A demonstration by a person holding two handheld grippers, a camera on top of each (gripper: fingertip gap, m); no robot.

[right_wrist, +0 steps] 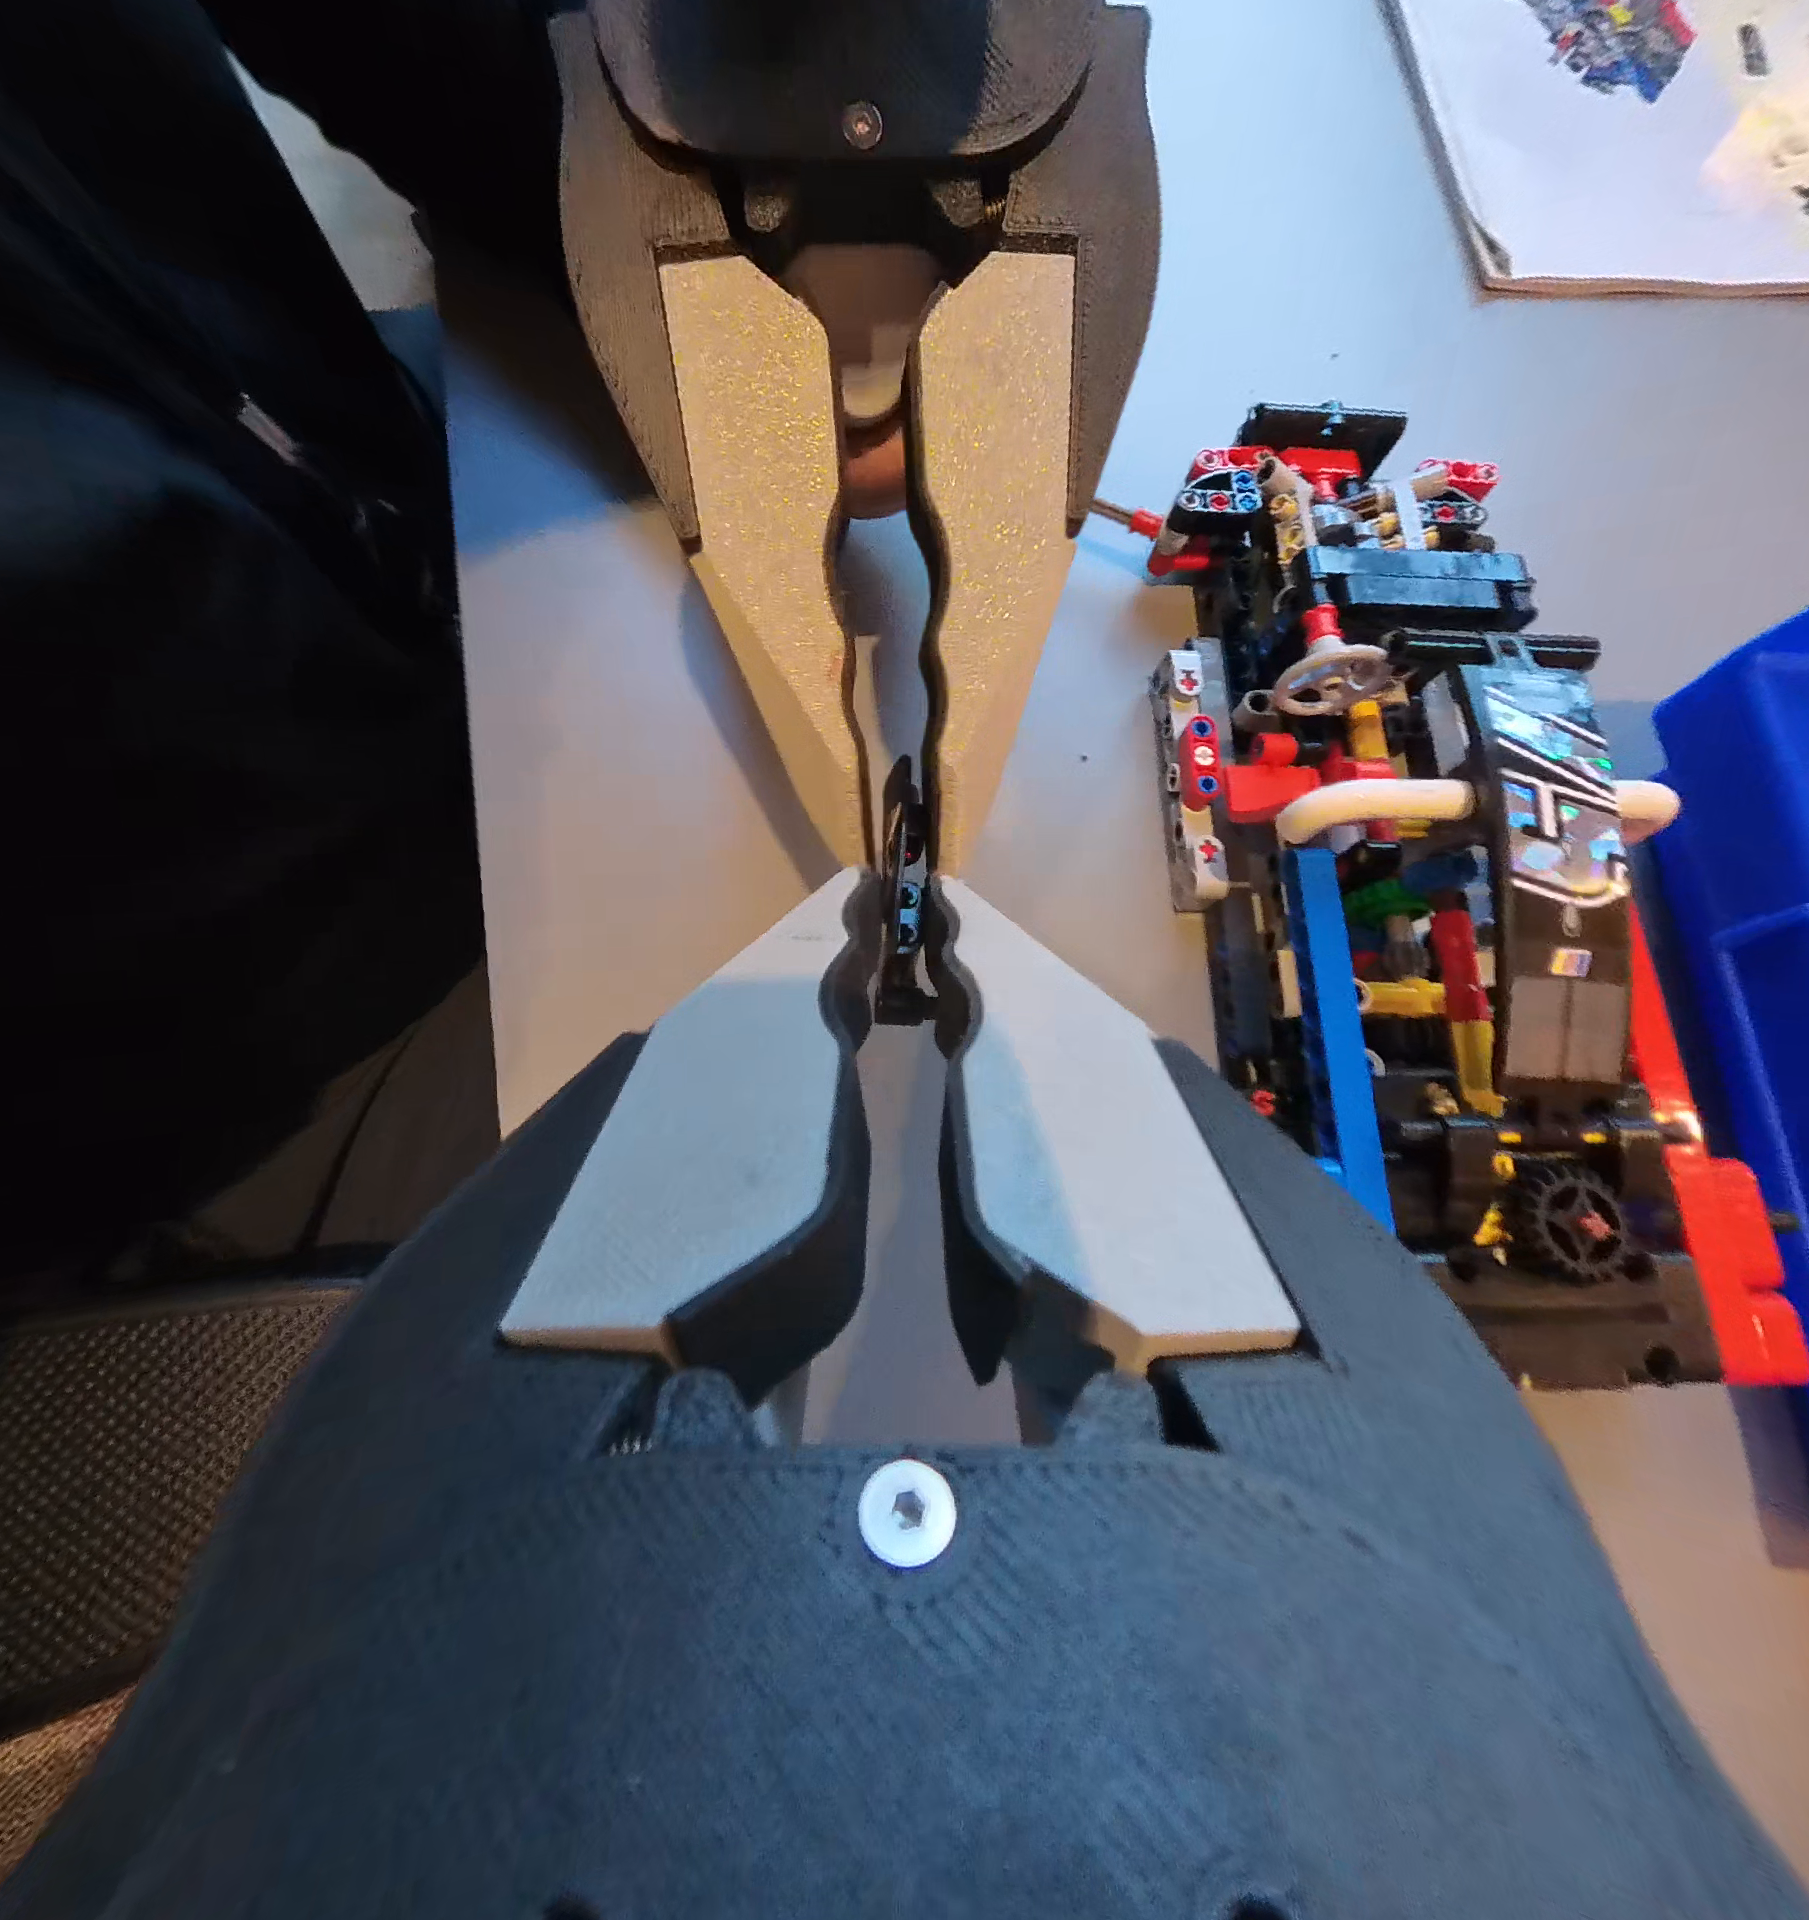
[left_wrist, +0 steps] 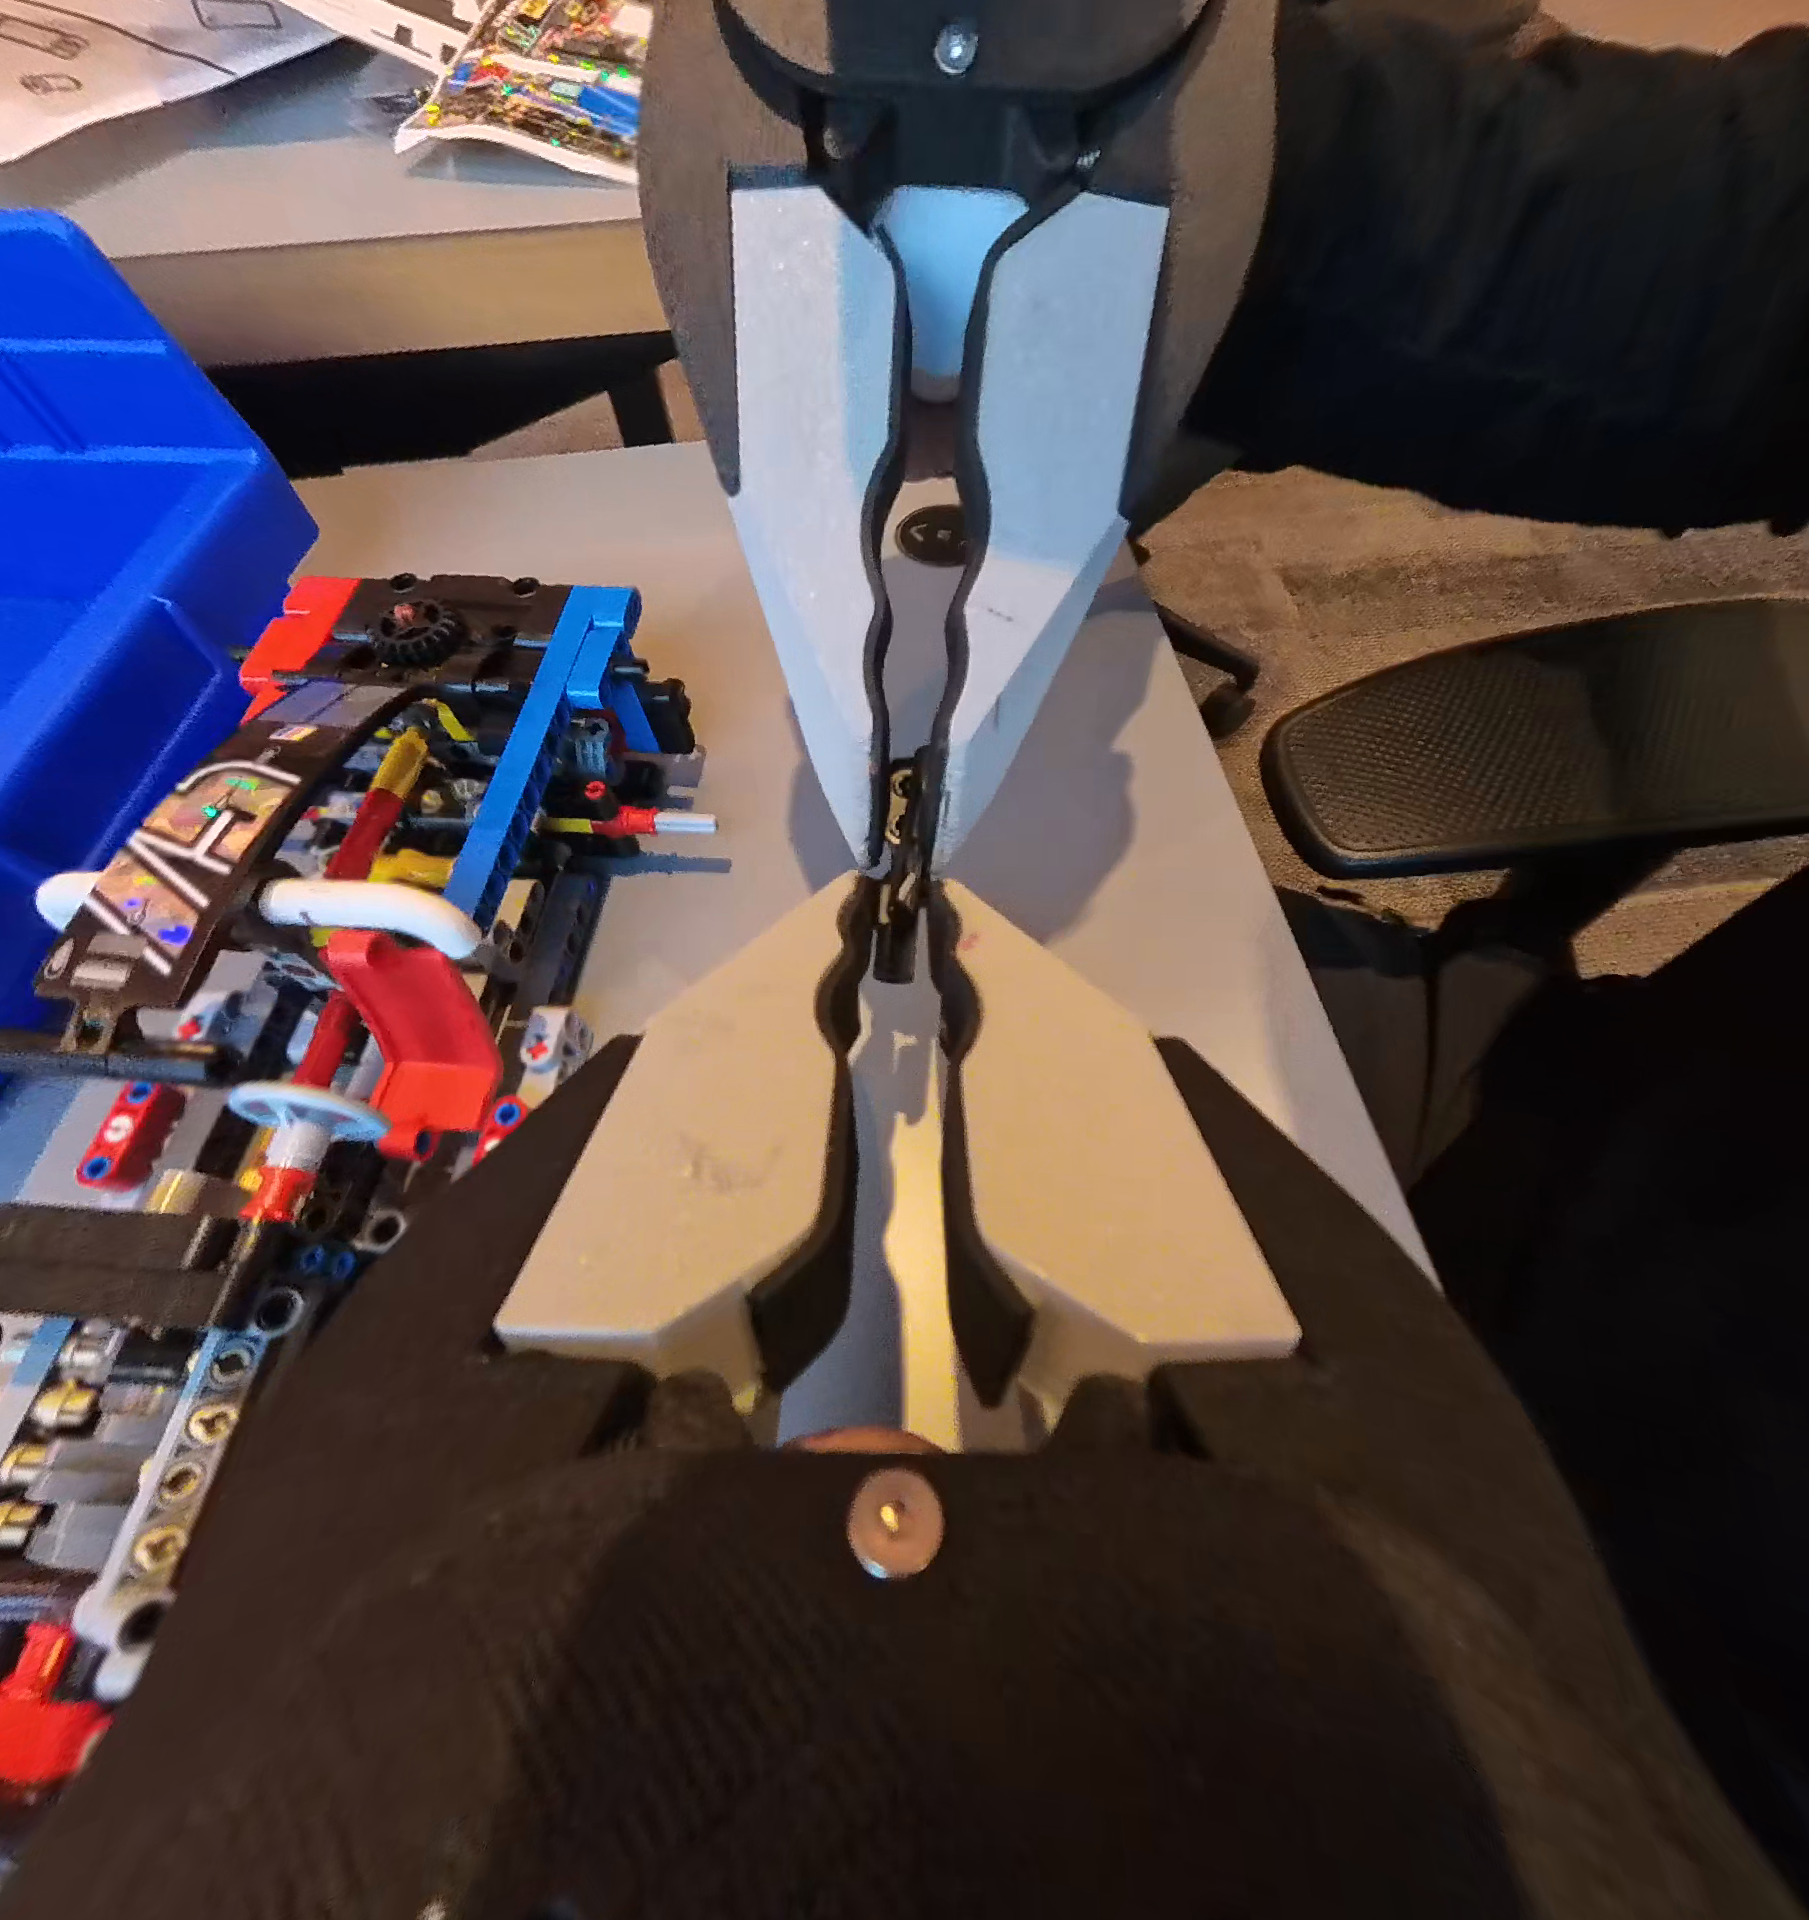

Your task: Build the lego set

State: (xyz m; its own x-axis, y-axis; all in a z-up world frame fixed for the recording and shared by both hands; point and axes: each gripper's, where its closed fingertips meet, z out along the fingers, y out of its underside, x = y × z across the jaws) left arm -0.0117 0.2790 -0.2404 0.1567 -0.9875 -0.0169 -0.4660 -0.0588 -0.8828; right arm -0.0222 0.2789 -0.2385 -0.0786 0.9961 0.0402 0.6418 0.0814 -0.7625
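A pale grey, smooth-topped table (left_wrist: pixel 1139 727) fills the middle of both views, its surface catching soft light and faint shadows. Beyond its near edge lies grey-brown, rough-textured carpet (left_wrist: pixel 1399 561). A black mesh-weave chair part (left_wrist: pixel 1565 727), curved and dark-rimmed, stands just beside the table edge over that carpet. Farther back sits a second grey tabletop (left_wrist: pixel 360 239) on dark legs, apart from the first

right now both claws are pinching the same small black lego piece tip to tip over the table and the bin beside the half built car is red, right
Not quite: the bin is blue, as the right wrist view shows. The rest holds: the left claw and the right claw meet tip to tip on a small black lego piece above the table, beside the half built car.
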